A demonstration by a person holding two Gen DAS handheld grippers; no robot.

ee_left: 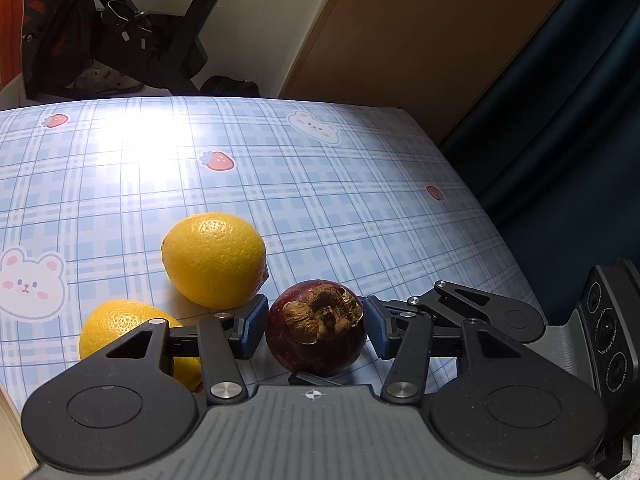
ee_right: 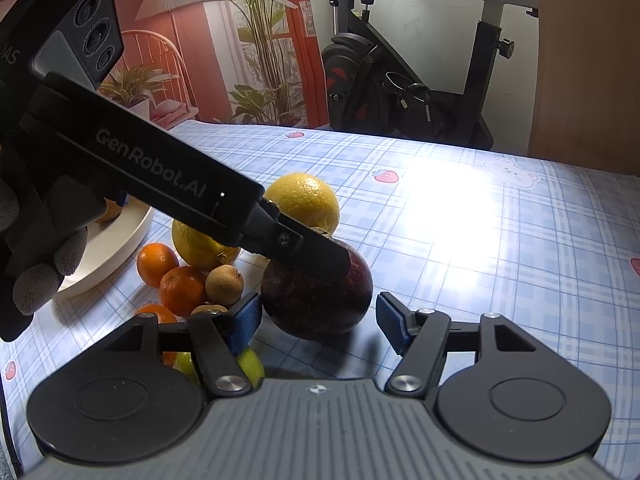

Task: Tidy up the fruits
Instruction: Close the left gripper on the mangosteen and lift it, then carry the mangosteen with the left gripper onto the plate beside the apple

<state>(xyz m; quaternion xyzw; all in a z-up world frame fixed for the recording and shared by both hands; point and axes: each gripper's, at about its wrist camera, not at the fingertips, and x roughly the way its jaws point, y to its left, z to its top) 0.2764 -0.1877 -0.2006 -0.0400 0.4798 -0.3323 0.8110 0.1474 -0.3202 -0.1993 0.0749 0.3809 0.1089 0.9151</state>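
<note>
On the left gripper (ee_right: 344, 258) ("GenRobot.AI") pads squeeze a mangosteen (ee_left: 316, 328); right gripper (ee_right: 318, 320) gapes around it.

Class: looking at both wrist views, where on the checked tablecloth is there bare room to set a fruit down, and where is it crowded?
Free: the checked blue tablecloth right of the dark purple mangosteen and beyond the yellow lemons. Crowded: left of the mangosteen, where small orange tangerines, a brown longan and the white round tray cluster.
</note>
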